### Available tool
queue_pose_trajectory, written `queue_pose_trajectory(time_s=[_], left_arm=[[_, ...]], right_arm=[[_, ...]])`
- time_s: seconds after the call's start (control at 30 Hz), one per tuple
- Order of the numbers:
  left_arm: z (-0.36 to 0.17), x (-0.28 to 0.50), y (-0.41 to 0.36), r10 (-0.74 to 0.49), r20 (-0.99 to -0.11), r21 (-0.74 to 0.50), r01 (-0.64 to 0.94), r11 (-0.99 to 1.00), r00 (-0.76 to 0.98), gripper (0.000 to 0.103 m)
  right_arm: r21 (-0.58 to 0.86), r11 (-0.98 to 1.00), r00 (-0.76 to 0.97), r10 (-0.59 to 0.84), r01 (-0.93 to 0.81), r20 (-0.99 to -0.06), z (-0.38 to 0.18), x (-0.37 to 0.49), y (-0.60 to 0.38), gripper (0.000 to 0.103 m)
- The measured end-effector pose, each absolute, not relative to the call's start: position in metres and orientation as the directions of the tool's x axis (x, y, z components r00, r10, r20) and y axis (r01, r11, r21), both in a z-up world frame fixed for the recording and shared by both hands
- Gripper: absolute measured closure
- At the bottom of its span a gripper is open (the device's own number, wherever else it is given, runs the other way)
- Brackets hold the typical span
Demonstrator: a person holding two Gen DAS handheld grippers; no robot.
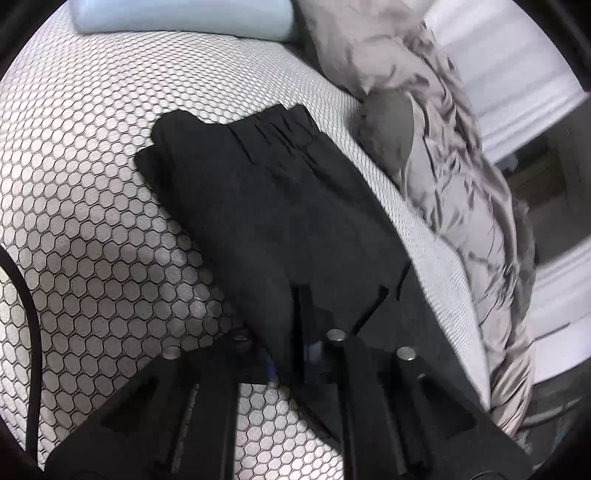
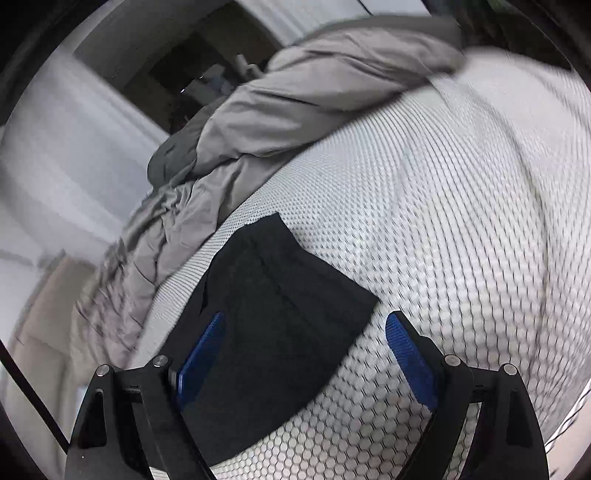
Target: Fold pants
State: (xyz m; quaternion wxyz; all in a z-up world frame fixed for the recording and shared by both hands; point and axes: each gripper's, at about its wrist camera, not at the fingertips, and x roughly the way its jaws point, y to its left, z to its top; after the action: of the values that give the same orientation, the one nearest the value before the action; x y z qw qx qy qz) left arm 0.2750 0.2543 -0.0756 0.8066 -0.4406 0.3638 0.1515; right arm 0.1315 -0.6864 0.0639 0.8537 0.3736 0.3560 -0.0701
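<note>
The black pants (image 1: 266, 206) lie folded on the white honeycomb-patterned bed cover (image 1: 92, 206), waistband at the far end. My left gripper (image 1: 306, 314) is shut on the near edge of the pants; the fabric covers its fingertips. In the right wrist view the pants (image 2: 280, 325) lie below my right gripper (image 2: 303, 332). It is open, its blue pads (image 2: 410, 362) wide apart, the left pad over the fabric and the right pad over the bare cover (image 2: 443, 221).
A crumpled grey duvet (image 1: 454, 155) runs along the bed's right side in the left wrist view and shows at the upper left in the right wrist view (image 2: 258, 122). A pale blue pillow (image 1: 181, 16) lies at the far end. White furniture (image 1: 517, 59) stands beyond the bed.
</note>
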Motion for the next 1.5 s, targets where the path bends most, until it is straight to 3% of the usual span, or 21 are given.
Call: queue_pose_trajectory(time_s=[0.13,0.2,0.27,0.3,0.33,0.4,0.53,0.6,0.67,0.73,0.77,0.8,0.9,0.93,1.0,1.07,1.13,1.27,1.5], left_arm=[[-0.058,0.259,0.257,-0.028,-0.682,-0.607,-0.544,0.580,0.731,0.102],[-0.046,0.247,0.256,0.010,-0.674,-0.581,-0.538,0.611,0.739,0.102],[-0.037,0.233,0.257,0.032,-0.673,-0.559,-0.537,0.632,0.739,0.102],[-0.036,0.229,0.259,0.042,-0.680,-0.548,-0.545,0.635,0.732,0.102],[-0.034,0.223,0.262,0.048,-0.686,-0.539,-0.551,0.637,0.726,0.102],[-0.034,0.210,0.269,0.051,-0.690,-0.535,-0.557,0.635,0.722,0.102],[-0.029,0.190,0.279,0.040,-0.683,-0.550,-0.549,0.629,0.730,0.102],[-0.031,0.187,0.284,0.051,-0.704,-0.529,-0.571,0.628,0.708,0.102],[-0.042,0.192,0.286,0.041,-0.754,-0.487,-0.600,0.635,0.656,0.101],[-0.046,0.195,0.287,0.048,-0.790,-0.450,-0.631,0.632,0.611,0.095],[-0.043,0.193,0.288,0.064,-0.793,-0.443,-0.646,0.622,0.606,0.090],[-0.036,0.188,0.289,0.099,-0.791,-0.432,-0.666,0.608,0.604,0.088],[-0.013,0.176,0.288,0.214,-0.766,-0.388,-0.702,0.597,0.606,0.058],[-0.004,0.171,0.286,0.237,-0.740,-0.398,-0.694,0.600,0.629,0.043],[0.014,0.167,0.276,0.247,-0.682,-0.423,-0.647,0.634,0.689,0.034],[0.023,0.171,0.261,0.211,-0.651,-0.431,-0.585,0.687,0.729,0.014],[0.025,0.182,0.243,0.132,-0.638,-0.446,-0.504,0.739,0.759,0.001],[0.015,0.208,0.208,-0.014,-0.674,-0.454,-0.399,0.797,0.738,0.001],[-0.018,0.240,0.158,-0.088,-0.760,-0.381,-0.332,0.863,0.644,0.001]], right_arm=[[0.699,0.621,0.694,0.328,0.353,-0.641,0.027,0.150,-0.689,0.015],[0.708,0.605,0.688,0.338,0.363,-0.642,0.016,0.161,-0.686,0.015],[0.697,0.616,0.710,0.297,0.368,-0.638,0.016,0.171,-0.682,0.023],[0.680,0.625,0.709,0.272,0.383,-0.650,0.015,0.175,-0.680,0.037],[0.661,0.637,0.702,0.254,0.396,-0.666,0.016,0.178,-0.676,0.061],[0.654,0.652,0.684,0.274,0.384,-0.676,0.016,0.184,-0.668,0.087],[0.676,0.687,0.762,0.278,0.268,-0.585,0.058,0.161,-0.656,0.092],[0.645,0.718,0.753,0.265,0.262,-0.602,0.068,0.150,-0.654,0.092],[0.616,0.708,0.685,0.258,0.346,-0.682,0.047,0.149,-0.664,0.092],[0.531,0.735,0.558,0.251,0.423,-0.791,0.021,0.155,-0.669,0.084],[0.540,0.726,0.552,0.264,0.427,-0.791,0.018,0.155,-0.672,0.083],[0.556,0.716,0.572,0.266,0.421,-0.776,0.024,0.153,-0.674,0.075],[0.529,0.743,0.680,0.139,0.409,-0.720,0.060,0.133,-0.678,0.032],[0.530,0.747,0.715,0.107,0.401,-0.691,0.069,0.128,-0.680,0.027],[0.541,0.736,0.746,0.074,0.408,-0.662,0.077,0.124,-0.684,0.027],[0.556,0.726,0.747,0.089,0.404,-0.659,0.079,0.127,-0.684,0.027],[0.552,0.745,0.733,0.127,0.375,-0.668,0.079,0.143,-0.679,0.027],[0.416,0.862,0.661,0.135,0.288,-0.738,0.087,0.203,-0.653,0.025],[0.080,0.991,0.475,0.019,0.108,-0.880,0.067,0.298,-0.585,0.016]])
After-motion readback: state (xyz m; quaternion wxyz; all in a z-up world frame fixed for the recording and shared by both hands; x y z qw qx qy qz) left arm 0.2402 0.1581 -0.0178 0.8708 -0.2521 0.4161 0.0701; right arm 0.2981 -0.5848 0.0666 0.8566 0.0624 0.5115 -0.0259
